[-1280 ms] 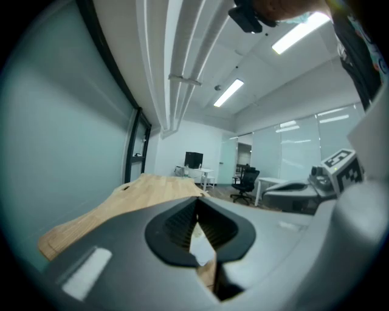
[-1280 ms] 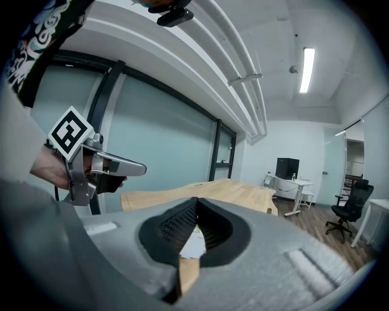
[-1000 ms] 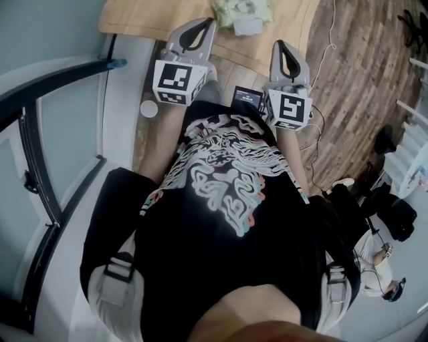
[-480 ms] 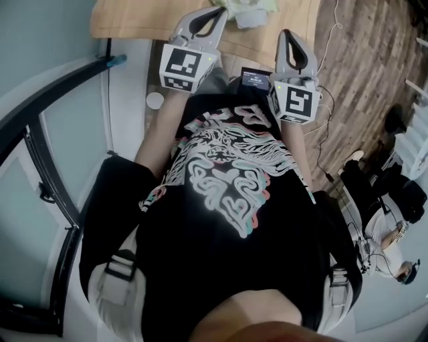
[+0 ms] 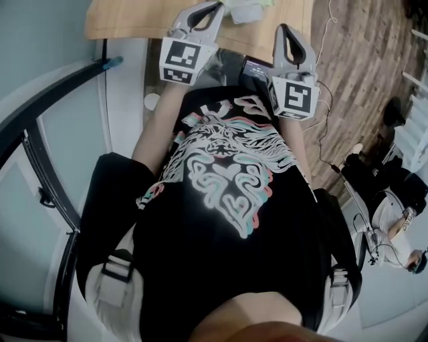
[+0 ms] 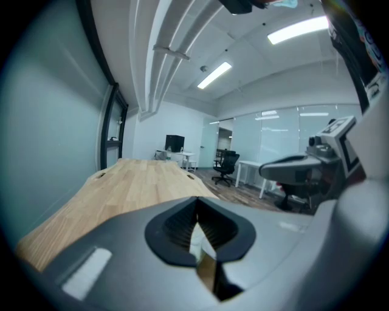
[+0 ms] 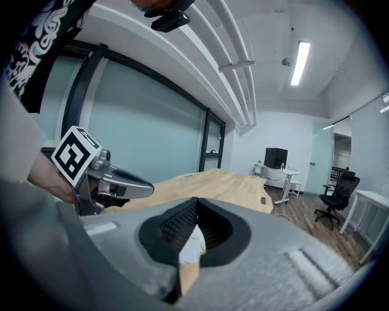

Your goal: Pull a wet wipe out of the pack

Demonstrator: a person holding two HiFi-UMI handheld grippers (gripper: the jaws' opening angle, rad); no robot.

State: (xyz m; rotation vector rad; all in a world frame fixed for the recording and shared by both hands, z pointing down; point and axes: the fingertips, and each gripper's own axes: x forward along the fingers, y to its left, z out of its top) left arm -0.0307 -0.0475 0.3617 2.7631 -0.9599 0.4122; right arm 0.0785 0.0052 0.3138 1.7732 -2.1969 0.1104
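Office room, wooden table (image 5: pixel 127 20): both tools clenched, neither gripping anything.
The wet wipe pack (image 5: pixel 246 9) is seen lying on the table, just beside the tip of the left gripper (image 5: pixel 212 8). The right gripper (image 5: pixel 281 30) is held at the table's near edge, apart from the pack. Both pairs of jaws are pressed together.

Left gripper (image 5: pixel 208 8); right gripper (image 5: pixel 283 30); jaws together
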